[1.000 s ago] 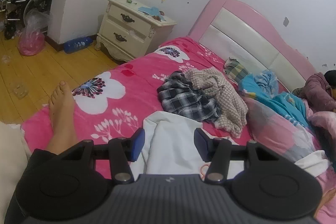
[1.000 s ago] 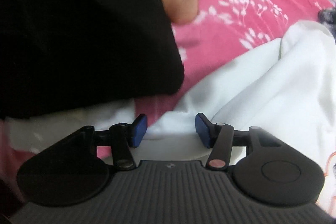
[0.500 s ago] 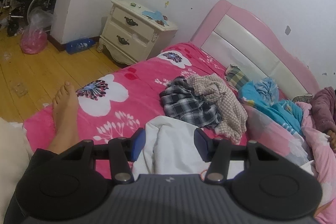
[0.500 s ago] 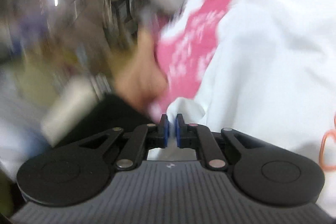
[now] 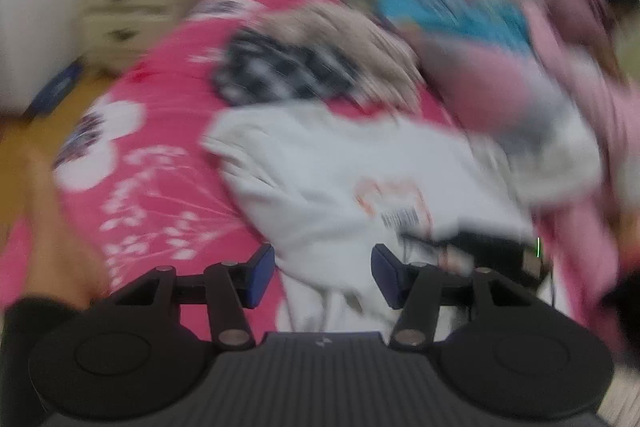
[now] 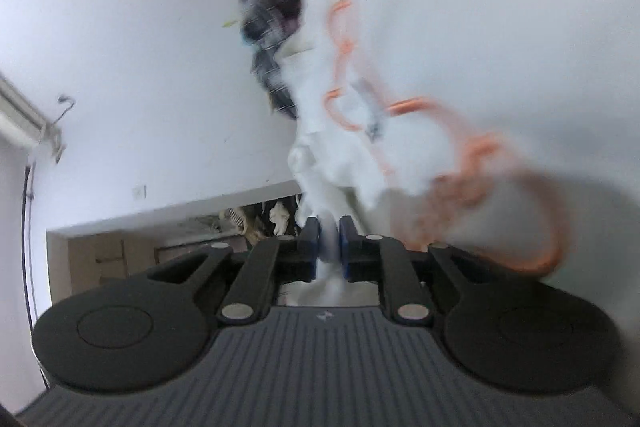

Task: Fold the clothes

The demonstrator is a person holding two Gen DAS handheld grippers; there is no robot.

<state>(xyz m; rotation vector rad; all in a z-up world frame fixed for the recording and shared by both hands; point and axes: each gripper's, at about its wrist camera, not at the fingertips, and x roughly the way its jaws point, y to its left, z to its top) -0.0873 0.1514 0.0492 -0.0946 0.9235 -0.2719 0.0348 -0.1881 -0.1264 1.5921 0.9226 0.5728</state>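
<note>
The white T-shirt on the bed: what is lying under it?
Under the white T-shirt shows the pink floral bedspread, visible along its left edge. Whatever lies beneath the shirt's middle is covered. The right gripper pinches a fold of it, its jaws opening slightly.

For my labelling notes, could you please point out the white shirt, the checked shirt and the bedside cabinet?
white shirt (image 5: 320, 171): left wrist view, plain cloth above its print.
checked shirt (image 5: 280, 71): left wrist view, middle of the dark crumpled heap.
bedside cabinet (image 5: 120, 19): left wrist view, drawer fronts.

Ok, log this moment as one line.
stage: lifting white shirt | right gripper: pinching shirt fabric, jaws opening | left gripper: open over shirt
</note>
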